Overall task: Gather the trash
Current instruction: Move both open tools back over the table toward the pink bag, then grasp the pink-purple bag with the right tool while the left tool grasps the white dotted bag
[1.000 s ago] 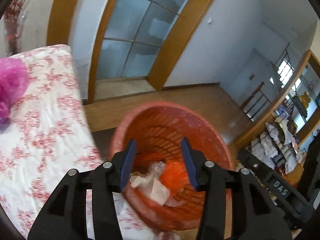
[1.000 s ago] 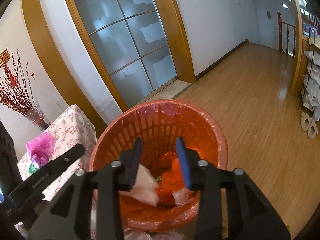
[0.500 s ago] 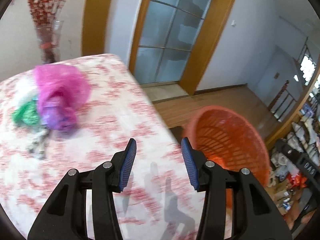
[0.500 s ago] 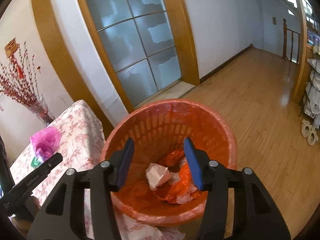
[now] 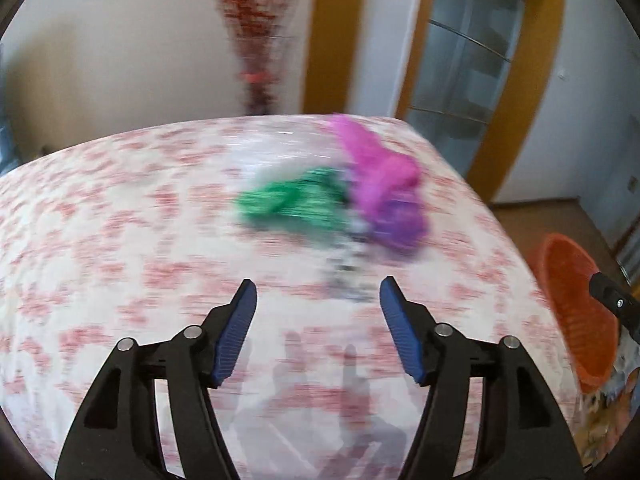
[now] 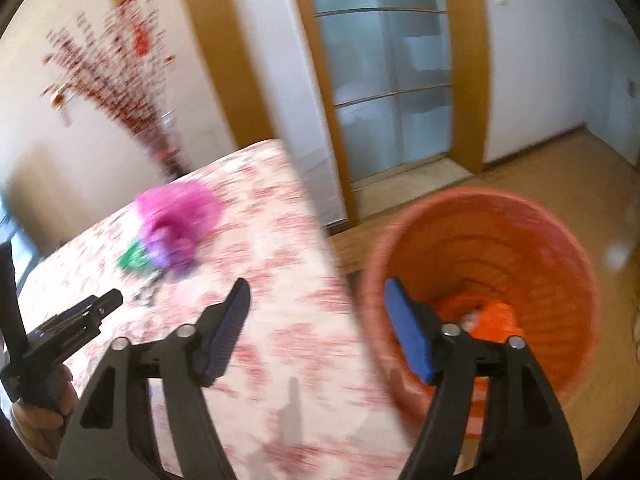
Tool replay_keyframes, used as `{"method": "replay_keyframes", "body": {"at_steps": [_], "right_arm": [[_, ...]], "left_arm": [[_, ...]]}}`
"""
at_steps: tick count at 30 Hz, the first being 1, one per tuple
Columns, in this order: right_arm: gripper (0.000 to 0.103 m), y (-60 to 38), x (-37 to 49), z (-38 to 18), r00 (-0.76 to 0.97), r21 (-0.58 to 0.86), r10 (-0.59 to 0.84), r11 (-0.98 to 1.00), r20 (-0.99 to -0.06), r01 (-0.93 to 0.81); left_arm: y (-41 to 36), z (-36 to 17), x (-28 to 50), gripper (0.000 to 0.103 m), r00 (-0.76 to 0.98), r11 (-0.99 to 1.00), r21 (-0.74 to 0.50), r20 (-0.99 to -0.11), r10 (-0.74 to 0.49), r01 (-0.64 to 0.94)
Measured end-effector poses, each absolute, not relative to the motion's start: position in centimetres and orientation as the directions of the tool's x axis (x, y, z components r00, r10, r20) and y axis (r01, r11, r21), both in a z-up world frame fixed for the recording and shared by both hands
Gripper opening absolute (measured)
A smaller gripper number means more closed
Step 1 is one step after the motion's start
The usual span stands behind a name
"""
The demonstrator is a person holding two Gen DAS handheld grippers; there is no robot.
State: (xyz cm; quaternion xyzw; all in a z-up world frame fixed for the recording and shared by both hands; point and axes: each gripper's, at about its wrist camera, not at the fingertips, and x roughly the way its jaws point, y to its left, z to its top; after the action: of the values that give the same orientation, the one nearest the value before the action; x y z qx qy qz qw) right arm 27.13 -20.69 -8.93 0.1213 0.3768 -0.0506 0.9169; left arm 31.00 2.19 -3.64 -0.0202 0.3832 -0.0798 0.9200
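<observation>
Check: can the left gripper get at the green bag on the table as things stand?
Probably yes. The left gripper, whose jaws have just been opening, is empty, and only bare tablecloth lies between it and the green bag. The pink bag touches its right side.

I see a white tablecloth patterned with red flowers, and on its far side a bright pink bag, a purple bag and a green bag. My black grippers carry blue pads. To the right stands an orange slatted basket with orange and white trash inside.
</observation>
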Motion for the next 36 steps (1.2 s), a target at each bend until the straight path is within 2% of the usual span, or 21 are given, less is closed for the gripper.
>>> {"method": "replay_keyframes", "body": {"at_steps": [8, 15, 20, 21, 23, 26, 29, 36], "right_arm": [[0.077, -11.6, 34.0, -10.4, 0.716, 0.158, 0.079, 0.986, -0.694, 0.045], [0.077, -7.3, 39.3, -11.4, 0.724, 0.09, 0.057, 0.996, -0.687, 0.007], [0.076, -7.1, 41.7, -12.7, 0.689, 0.105, 0.047, 0.994, -0.723, 0.042], [0.073, -7.3, 42.0, -13.0, 0.68, 0.112, 0.052, 0.993, -0.731, 0.045], [0.056, -7.6, 42.0, -13.3, 0.668, 0.119, 0.061, 0.992, -0.742, 0.042], [0.041, -8.6, 41.5, -13.6, 0.657, 0.144, 0.079, 0.989, -0.749, 0.045], [0.036, -9.8, 40.4, -13.5, 0.659, 0.166, 0.084, 0.984, -0.747, 0.063], [0.03, -13.8, 37.0, -12.9, 0.668, 0.208, 0.083, 0.972, -0.74, 0.11]], "left_arm": [[9.4, -3.8, 31.9, 0.071, 0.722, 0.997, -0.067, -0.691, -0.028, -0.025], [12.5, -4.7, 32.6, 0.08, 0.713, 0.991, -0.105, -0.701, -0.015, -0.083], [13.2, -5.3, 33.1, 0.086, 0.688, 0.984, -0.143, -0.725, -0.029, -0.109], [13.2, -5.4, 33.1, 0.087, 0.683, 0.983, -0.144, -0.73, -0.026, -0.117], [12.9, -5.6, 33.0, 0.091, 0.684, 0.984, -0.135, -0.729, -0.018, -0.118], [12.1, -5.6, 32.6, 0.093, 0.695, 0.991, -0.098, -0.719, -0.005, -0.094], [11.1, -5.5, 32.2, 0.093, 0.7, 0.995, -0.085, -0.714, -0.027, -0.048], [8.4, -5.5, 32.2, 0.093, 0.667, 0.986, -0.164, -0.731, -0.147, 0.037]]}}
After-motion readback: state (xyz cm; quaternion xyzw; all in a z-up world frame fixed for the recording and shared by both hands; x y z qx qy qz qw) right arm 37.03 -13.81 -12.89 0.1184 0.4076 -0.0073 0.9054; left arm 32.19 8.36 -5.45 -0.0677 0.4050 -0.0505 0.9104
